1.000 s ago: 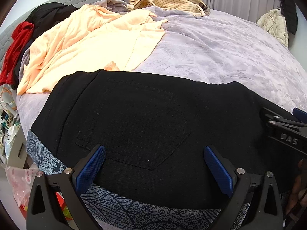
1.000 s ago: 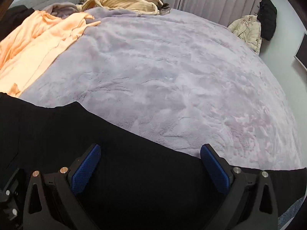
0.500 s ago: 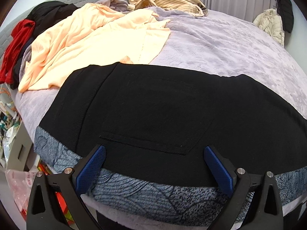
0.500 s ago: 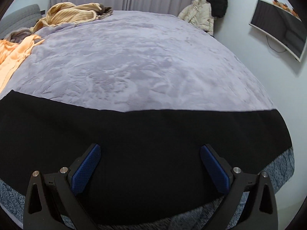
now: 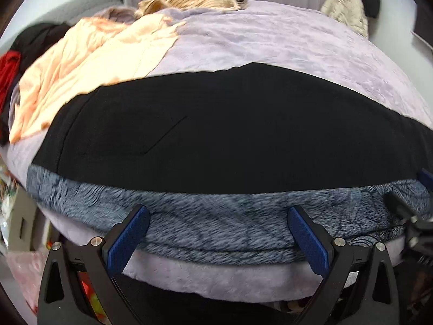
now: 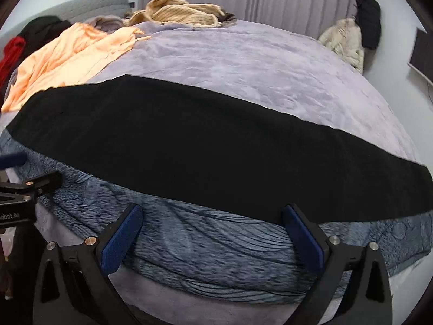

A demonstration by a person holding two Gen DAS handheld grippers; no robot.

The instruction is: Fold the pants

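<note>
Left gripper (image 5: pixel 219 239) was spread wide, empty, at the near bed edge. Black pants (image 5: pixel 230 138) lay flat, lengthwise across the lilac blanket (image 5: pixel 284 43), partly over a blue-grey patterned cloth (image 5: pixel 216 216). Right gripper (image 6: pixel 212 239) also gaped apart, empty.

Long black fabric pants (image 5: pixel 230 135) lie across mid-frame on the lavender plush blanket (image 5: pixel 270 43); crumpled peach cotton garment (image 5: pixel 89 62) upper left behind them.

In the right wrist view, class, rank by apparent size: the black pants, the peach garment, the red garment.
1. black pants
2. peach garment
3. red garment

Nearness enlarges the pants.
</note>
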